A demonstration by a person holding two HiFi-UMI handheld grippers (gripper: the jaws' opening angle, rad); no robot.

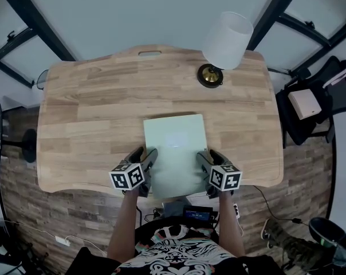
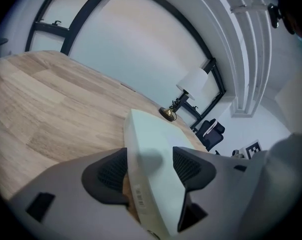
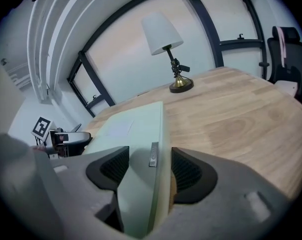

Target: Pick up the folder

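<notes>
A pale green folder [image 1: 174, 148] lies flat on the wooden table [image 1: 93, 113], and its near end sticks out over the table's front edge. My left gripper [image 1: 145, 156] is at the folder's left edge, near that front corner. My right gripper [image 1: 206, 158] is at the right edge, opposite. In the left gripper view the folder's edge [image 2: 151, 139] runs between the spread jaws of the left gripper [image 2: 150, 166], with wood showing beside it. In the right gripper view the folder [image 3: 136, 129] sits the same way inside the right gripper [image 3: 145, 166]. Neither pair of pads presses on it.
A table lamp with a white shade [image 1: 224, 44] and brass foot stands at the back right of the table. A black chair [image 1: 316, 102] is off the table's right side. Cables and a small device [image 1: 197, 213] lie on the floor below the front edge.
</notes>
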